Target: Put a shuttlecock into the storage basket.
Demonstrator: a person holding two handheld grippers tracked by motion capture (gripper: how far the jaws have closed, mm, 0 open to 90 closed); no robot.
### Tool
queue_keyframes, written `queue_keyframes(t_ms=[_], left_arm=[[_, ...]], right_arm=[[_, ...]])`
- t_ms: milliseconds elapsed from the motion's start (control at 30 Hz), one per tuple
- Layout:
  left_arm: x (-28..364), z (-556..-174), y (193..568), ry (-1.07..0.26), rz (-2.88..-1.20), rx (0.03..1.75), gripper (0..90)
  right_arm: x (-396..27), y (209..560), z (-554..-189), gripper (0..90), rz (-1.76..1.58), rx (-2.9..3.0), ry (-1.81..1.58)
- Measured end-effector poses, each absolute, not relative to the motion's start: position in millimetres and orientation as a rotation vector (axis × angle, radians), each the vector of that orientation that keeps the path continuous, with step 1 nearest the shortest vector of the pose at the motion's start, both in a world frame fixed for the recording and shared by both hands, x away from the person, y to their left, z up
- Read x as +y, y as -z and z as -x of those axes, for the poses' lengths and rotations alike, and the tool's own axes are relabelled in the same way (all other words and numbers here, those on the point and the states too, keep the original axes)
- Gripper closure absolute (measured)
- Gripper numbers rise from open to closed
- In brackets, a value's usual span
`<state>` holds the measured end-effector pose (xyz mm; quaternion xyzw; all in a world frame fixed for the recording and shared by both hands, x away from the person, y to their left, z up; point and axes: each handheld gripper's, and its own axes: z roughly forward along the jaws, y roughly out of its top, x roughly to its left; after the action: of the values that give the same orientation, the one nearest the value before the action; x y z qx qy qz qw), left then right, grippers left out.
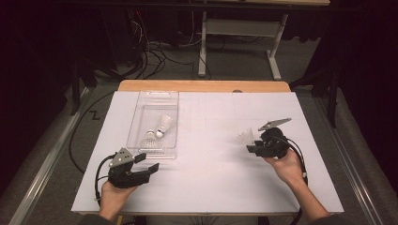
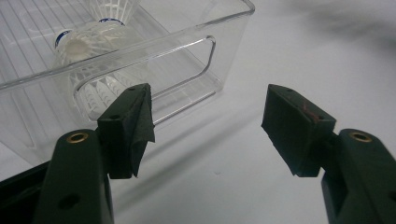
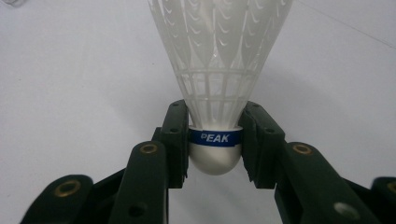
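So the right tongs [image 3: 215, 144] had a white shuttlecock [image 3: 217, 70] pinched by its cork, right at the blue band that reads PEAK; the skirt pointed away from the hand, out over the white desk [image 1: 211, 164]. Gripping the cork made sense to me (it's the one solid bit, the plastic skirt would just squash and slip); in the high view that same shuttlecock [image 1: 245, 137] sat at the right tongs' [image 1: 252, 148] tips, over the right half of the desk and well apart from the clear bin [image 1: 141, 117].

The bin already had two shuttlecocks in it; one lay near the middle [image 1: 164, 124] and one closer to the person's end [image 1: 149, 138], touching or nearly so, I couldn't tell which. So my guess was that the held one was headed there too; the bin being see-through with low walls probably helped, since you can aim a drop without guessing.

The left tongs [image 2: 208, 126] were spread wide with nothing between the pads; they hovered low over the desk just beside the bin's near corner [image 2: 219, 84], by its cut-out handle. I read that as parking close enough to steady the bin if it skated; a light plastic tray on a smooth sheet could slide from a nudge.
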<state>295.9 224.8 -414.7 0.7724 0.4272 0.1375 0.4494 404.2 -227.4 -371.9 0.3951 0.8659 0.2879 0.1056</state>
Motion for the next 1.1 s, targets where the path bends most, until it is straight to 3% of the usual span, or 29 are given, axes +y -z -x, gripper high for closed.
queue_keyframes(t_ms=[1100], left_arm=[[224,-295,415,-0.339,-1.916,1.061,34.4]], right_arm=[[-230,381,-366,65.8,-1.101,2.561,-0.975]])
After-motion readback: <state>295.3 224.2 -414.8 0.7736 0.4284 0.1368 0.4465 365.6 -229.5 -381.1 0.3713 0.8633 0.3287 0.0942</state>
